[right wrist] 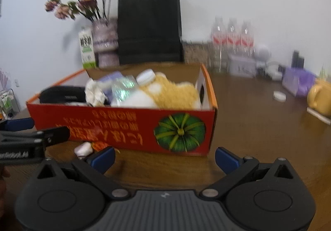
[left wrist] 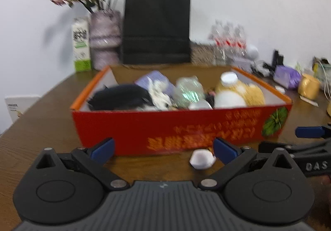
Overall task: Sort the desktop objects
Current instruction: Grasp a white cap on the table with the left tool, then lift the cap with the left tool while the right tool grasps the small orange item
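Pumpkin picture [right wrist: 179,132] on box [right wrist: 103,125], right-wrist view only

There were two hand-held grippers, left [left wrist: 163,151] and right [right wrist: 164,159], one red box [left wrist: 182,129], one black paper bag [left wrist: 156,27], one vase [left wrist: 104,39], one carton [left wrist: 81,44] and three water bottles [right wrist: 232,39] (blurred, so counted loosely) on the surface [right wrist: 258,127].
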### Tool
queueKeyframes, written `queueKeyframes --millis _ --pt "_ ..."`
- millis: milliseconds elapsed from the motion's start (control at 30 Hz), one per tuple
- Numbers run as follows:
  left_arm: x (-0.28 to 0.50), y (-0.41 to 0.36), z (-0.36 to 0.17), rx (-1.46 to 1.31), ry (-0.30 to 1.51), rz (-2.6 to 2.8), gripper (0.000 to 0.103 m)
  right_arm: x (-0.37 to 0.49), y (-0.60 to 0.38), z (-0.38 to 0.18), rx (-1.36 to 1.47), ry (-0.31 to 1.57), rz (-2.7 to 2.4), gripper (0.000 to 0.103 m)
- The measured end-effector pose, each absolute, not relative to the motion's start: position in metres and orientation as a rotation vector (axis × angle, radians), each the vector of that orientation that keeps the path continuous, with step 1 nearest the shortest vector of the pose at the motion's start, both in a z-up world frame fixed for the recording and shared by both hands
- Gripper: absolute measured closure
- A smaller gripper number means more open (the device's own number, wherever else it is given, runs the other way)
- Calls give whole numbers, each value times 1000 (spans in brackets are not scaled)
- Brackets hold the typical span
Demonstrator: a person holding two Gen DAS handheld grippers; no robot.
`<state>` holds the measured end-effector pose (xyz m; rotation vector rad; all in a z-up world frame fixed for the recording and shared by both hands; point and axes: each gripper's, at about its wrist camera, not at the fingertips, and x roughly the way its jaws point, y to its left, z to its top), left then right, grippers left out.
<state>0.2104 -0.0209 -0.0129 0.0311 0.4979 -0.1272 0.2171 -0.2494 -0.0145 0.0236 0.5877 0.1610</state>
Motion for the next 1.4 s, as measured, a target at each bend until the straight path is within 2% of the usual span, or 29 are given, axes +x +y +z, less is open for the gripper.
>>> queueKeyframes --millis 233,500,633,700,733,1400 --pt "223 -34 -22 60 599 -140 1 229 -255 -25 52 677 114 0" --pt "229 -39 -27 21 646 -176 26 229 -247 -26 3 693 113 0" --pt "230 -42 -26 24 643 -180 48 230 -244 -26 -21 698 120 0" --pt "229 -43 -25 26 637 -180 70 230 -244 -26 -21 698 120 0" --pt "229 -43 -25 22 636 -185 74 230 -243 -26 -21 698 120 0" --pt "222 -6 -21 -43 604 -166 75 229 -243 -26 -24 698 122 0"
